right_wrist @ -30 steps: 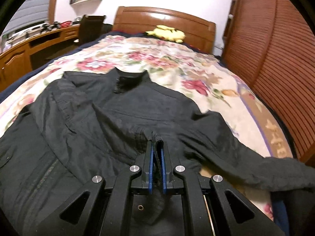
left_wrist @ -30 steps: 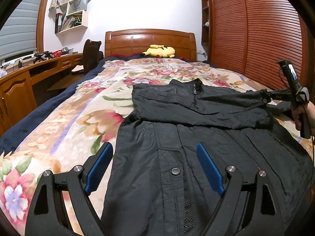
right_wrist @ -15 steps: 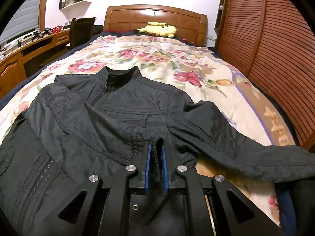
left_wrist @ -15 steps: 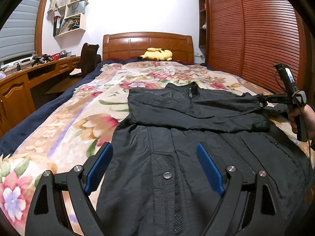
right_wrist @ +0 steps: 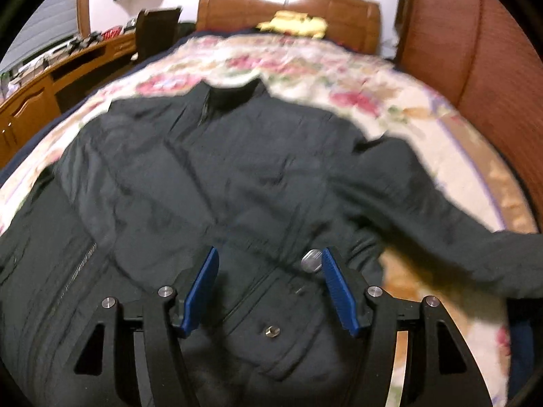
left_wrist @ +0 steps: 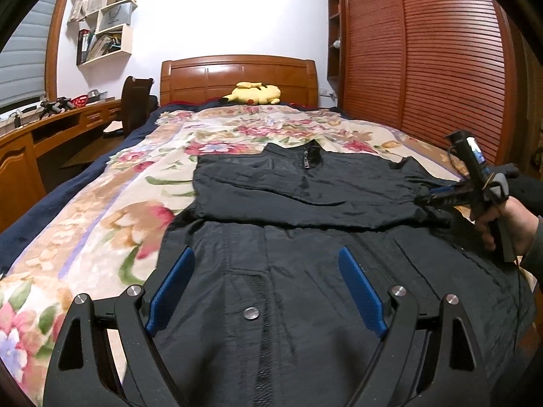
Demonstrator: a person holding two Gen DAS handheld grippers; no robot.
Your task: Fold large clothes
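Observation:
A large black jacket (left_wrist: 305, 237) lies front up on the flowered bedspread (left_wrist: 101, 210), collar towards the headboard, one sleeve folded across its chest. My left gripper (left_wrist: 264, 264) is open over the jacket's lower front with nothing between its blue pads. In the right wrist view the same jacket (right_wrist: 203, 176) fills the frame, its other sleeve (right_wrist: 441, 203) stretching out to the right. My right gripper (right_wrist: 268, 264) is opening just above the folded sleeve's end, and the pads no longer press on the cloth. Its body also shows in the left wrist view as the right gripper (left_wrist: 424, 200), held by a hand (left_wrist: 509, 224).
A yellow plush toy (left_wrist: 254, 93) lies by the wooden headboard (left_wrist: 237, 74). A slatted wooden wardrobe (left_wrist: 424, 68) runs along the right side. A wooden desk (left_wrist: 51, 129) and a dark chair (left_wrist: 135, 101) stand to the left, with wall shelves (left_wrist: 105, 27) above.
My right gripper, shut on the sleeve's cuff before, has sunk towards the jacket and spread its jaws, letting the cuff go. The left gripper has stayed open, shifting slightly over the jacket.

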